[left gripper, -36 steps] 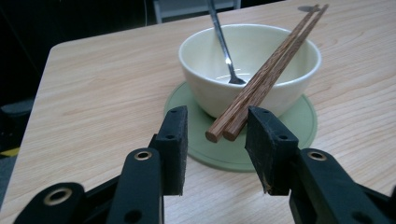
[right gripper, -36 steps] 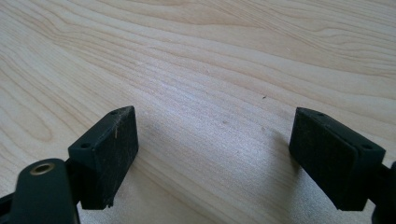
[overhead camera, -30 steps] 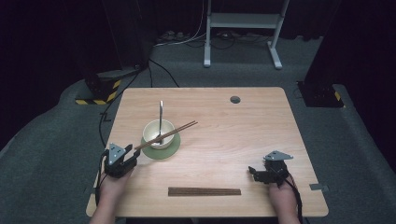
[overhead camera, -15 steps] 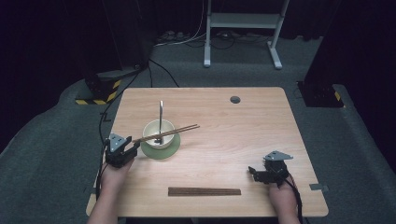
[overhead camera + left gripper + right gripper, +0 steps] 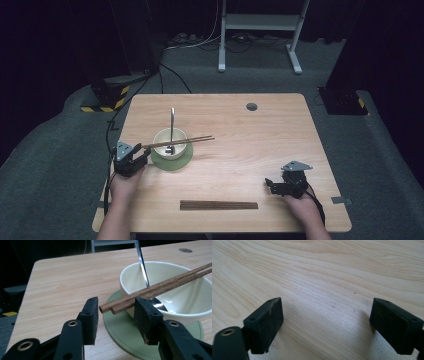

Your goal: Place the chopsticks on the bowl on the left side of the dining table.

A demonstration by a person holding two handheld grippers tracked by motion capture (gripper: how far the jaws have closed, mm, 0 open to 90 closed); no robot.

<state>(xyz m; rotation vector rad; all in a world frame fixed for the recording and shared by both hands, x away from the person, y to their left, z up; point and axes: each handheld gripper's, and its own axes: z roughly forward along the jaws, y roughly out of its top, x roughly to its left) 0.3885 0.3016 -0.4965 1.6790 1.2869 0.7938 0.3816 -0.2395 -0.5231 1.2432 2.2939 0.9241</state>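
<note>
A person sits at a wooden table (image 5: 280, 135) with a two-jaw gripper in each hand. Near the left edge a cream bowl (image 5: 170, 143) stands on a green saucer (image 5: 172, 160). A metal spoon (image 5: 172, 125) stands in the bowl, its scoop on the bottom and its handle leaning on the far rim. A pair of brown chopsticks (image 5: 177, 142) lies across the top of the bowl, resting on both rims, tips pointing toward the right edge.

The left gripper (image 5: 141, 155) sits at the left edge, just beside the saucer. In the left gripper view the blunt ends of the chopsticks (image 5: 155, 289) lie between its jaws; one end touches the right pad (image 5: 145, 315), while a clear gap stays at the left pad (image 5: 91, 315). The jaws have just been opening, so the sticks are released, not clenched.

The right gripper (image 5: 272, 185) rests near the front right corner, jaws spread wide over bare wood, grasping nothing. A second brown pair (image 5: 218, 205) lies along the front edge, between the hands.

The step in hand looks like leaving the chopsticks balanced on the bowl. To do it well, the left jaws should open until both pads clear the ends, then draw straight back along the sticks' line, so nothing nudges them off the rim or tips the spoon.
</note>
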